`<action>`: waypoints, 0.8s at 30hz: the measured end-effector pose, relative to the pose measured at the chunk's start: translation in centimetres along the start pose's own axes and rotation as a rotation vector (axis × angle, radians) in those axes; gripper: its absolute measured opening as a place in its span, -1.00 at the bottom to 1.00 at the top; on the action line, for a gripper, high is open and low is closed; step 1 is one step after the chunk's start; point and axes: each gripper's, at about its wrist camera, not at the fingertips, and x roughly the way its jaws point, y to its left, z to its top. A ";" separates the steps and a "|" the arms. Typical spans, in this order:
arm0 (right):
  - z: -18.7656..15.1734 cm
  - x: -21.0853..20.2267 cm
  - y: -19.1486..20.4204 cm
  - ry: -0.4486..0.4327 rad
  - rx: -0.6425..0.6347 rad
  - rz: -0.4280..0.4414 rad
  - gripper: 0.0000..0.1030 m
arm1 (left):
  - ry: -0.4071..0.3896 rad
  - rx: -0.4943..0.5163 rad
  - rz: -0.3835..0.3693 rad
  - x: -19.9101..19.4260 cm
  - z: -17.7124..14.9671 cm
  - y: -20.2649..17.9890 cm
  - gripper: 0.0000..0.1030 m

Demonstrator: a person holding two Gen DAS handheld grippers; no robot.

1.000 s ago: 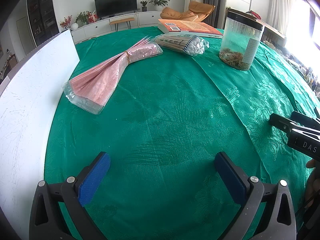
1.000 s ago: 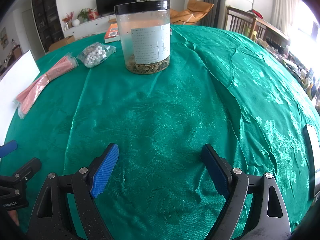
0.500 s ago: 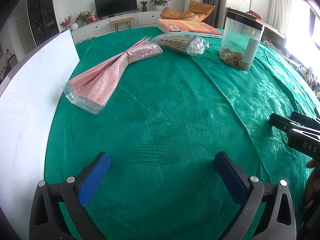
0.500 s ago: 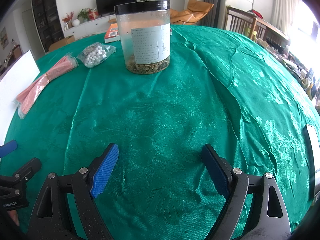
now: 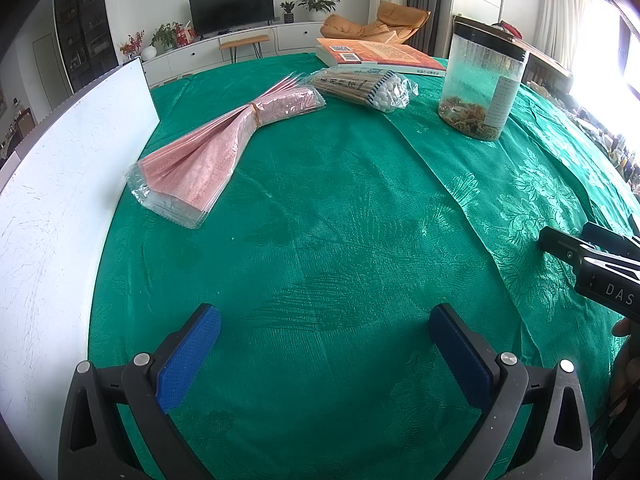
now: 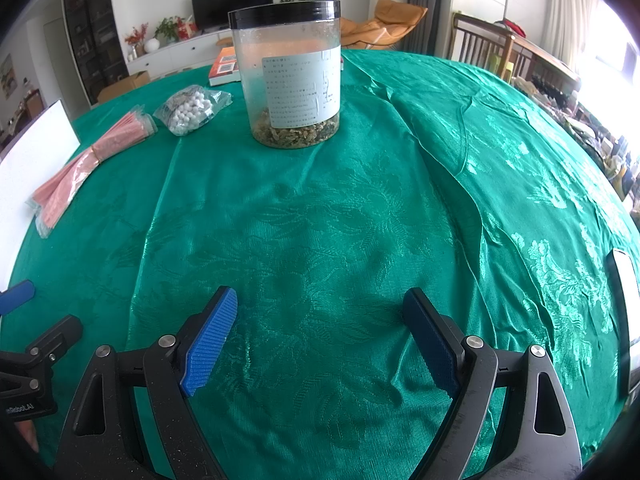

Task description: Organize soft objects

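Pink masks bundle (image 5: 224,148), clear-wrapped, banded mid-length, fanned ends | left gripper (image 5: 326,346) fingers spread | right gripper (image 6: 320,330) fingers spread

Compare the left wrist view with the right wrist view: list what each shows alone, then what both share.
Only the left wrist view shows the left gripper head-on, open over bare cloth, and the large white board filling its left edge.

Only the right wrist view shows the right gripper head-on, also open and empty, and a white flat object at the cloth's right edge.

Both show the green patterned tablecloth, the pink banded packet bundle, the clear bag of cotton swabs, the black-lidded clear plastic jar and the orange book.
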 end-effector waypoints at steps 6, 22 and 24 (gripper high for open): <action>0.0 0.0 0.0 0.000 0.000 0.000 0.70 | 0.000 0.000 0.000 0.0 0.0 0.0 1.00; 0.0 0.0 0.0 0.000 0.000 0.000 0.70 | 0.031 0.012 -0.031 -0.9 1.4 0.2 1.00; 0.0 0.0 0.0 0.000 0.000 0.000 0.70 | -0.003 0.024 -0.037 -2.3 2.9 0.2 1.00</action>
